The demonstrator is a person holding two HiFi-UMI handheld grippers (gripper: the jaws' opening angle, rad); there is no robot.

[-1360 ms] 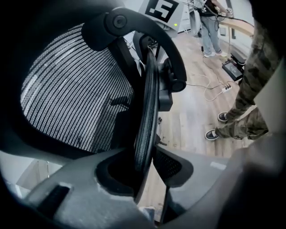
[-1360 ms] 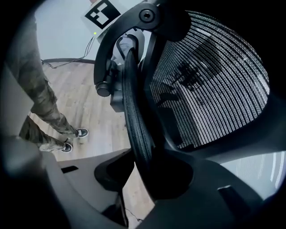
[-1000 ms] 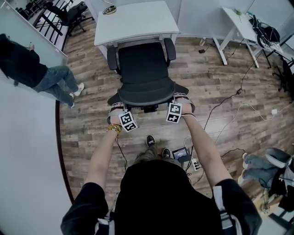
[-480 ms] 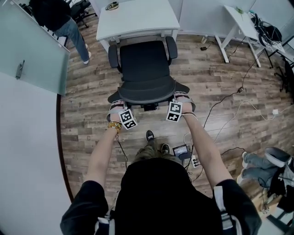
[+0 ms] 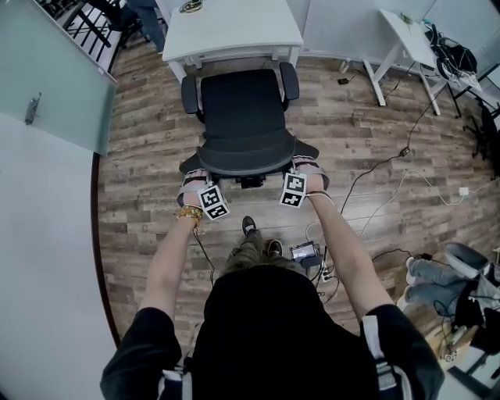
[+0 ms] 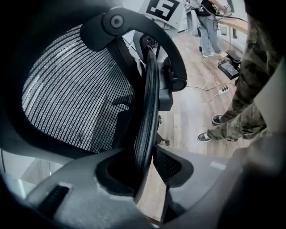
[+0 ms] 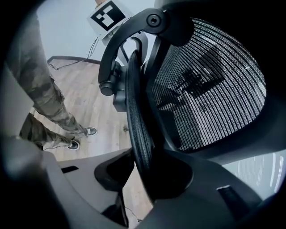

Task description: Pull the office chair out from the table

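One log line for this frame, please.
left gripper: shut on backrest edge | right gripper: shut on backrest edge | office chair: seat clear of table

Black office chair (image 5: 242, 105) stands upright near the white table (image 5: 234, 33).

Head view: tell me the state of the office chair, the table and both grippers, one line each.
office chair, upright, seat out from under the table but close to its edge.
table, standing, a small dark item on its far end.
left gripper, shut on one side edge of the office chair's back.
right gripper, shut on the other side edge.
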